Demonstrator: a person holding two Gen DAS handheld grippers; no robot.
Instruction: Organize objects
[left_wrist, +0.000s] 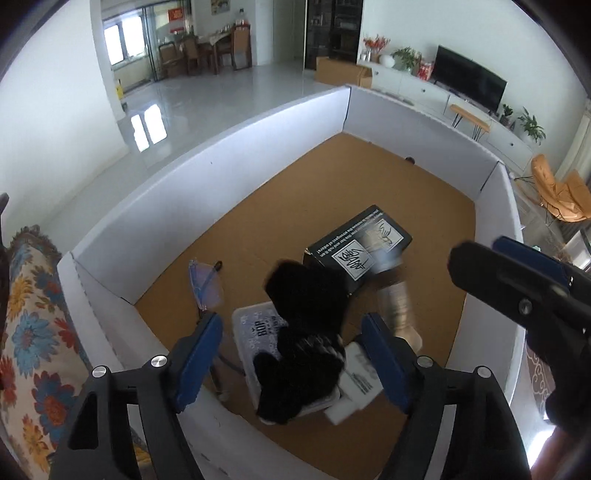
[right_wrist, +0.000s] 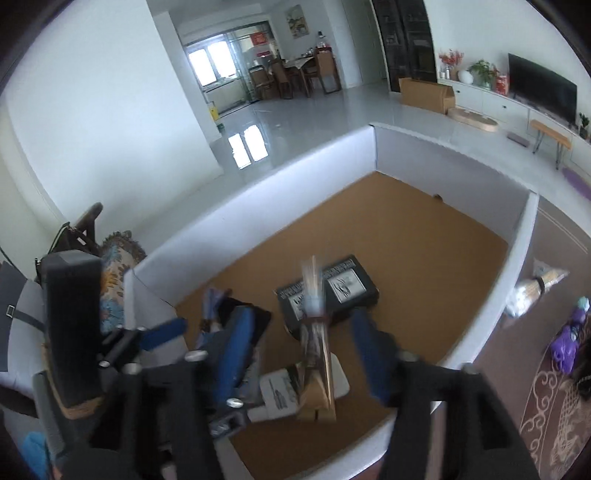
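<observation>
Spread and empty, both sets of fingers (left_wrist: 291, 358) (right_wrist: 295, 350) hover over a blurred stick bundle (right_wrist: 314, 332), seemingly light and brittle, best pinched mid-length beside the black box (left_wrist: 358, 247).

Pretty bright open-plan room: white walls (left_wrist: 55, 92) and a glossy pale tiled floor (left_wrist: 236, 92) where window (left_wrist: 122, 40) light is reflected. A dining table with wooden chairs (left_wrist: 207, 51) is seen at the far end. A TV (left_wrist: 469, 79) is set on a long white cabinet (left_wrist: 413, 88), with potted plants (left_wrist: 532, 125) alongside and an orange chair (left_wrist: 561, 195) nearby.
</observation>
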